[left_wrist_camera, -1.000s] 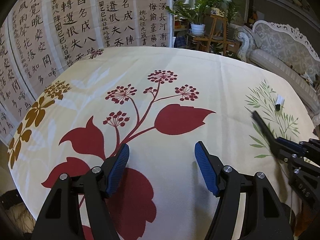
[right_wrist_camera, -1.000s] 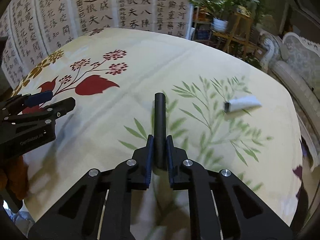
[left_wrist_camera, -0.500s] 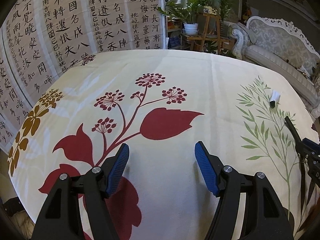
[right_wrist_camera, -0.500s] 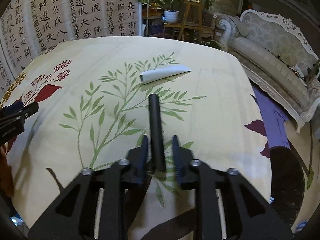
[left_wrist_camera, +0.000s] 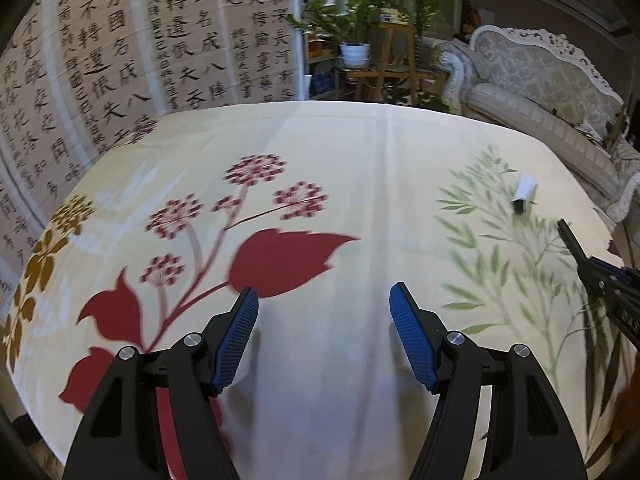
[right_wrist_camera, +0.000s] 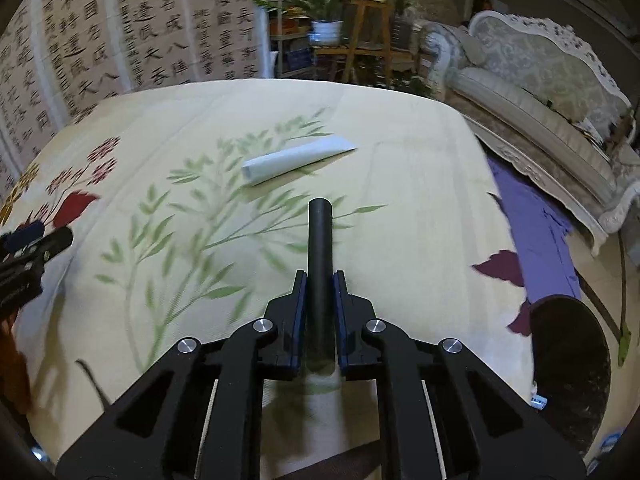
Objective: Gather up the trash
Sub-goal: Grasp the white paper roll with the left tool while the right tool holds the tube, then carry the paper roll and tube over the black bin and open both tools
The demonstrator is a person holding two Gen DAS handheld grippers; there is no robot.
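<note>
Both views have swung since the earlier frames; right claw briefly slackened on its rod, now clamped again.

Left claw (left_wrist_camera: 323,322) stands wide and empty above the floral tabletop (right_wrist_camera: 420,152). Right claw (right_wrist_camera: 320,304) grips a black rod (right_wrist_camera: 319,248), stiff and smooth. Beyond its tip, well apart, the rolled white paper (right_wrist_camera: 296,158) lies flat among the printed green leaves; judged light and easily crushed, best pinched mid-length. Open cloth surrounds it; the tabletop's right edge drops to a dark bin (right_wrist_camera: 572,364).
</note>
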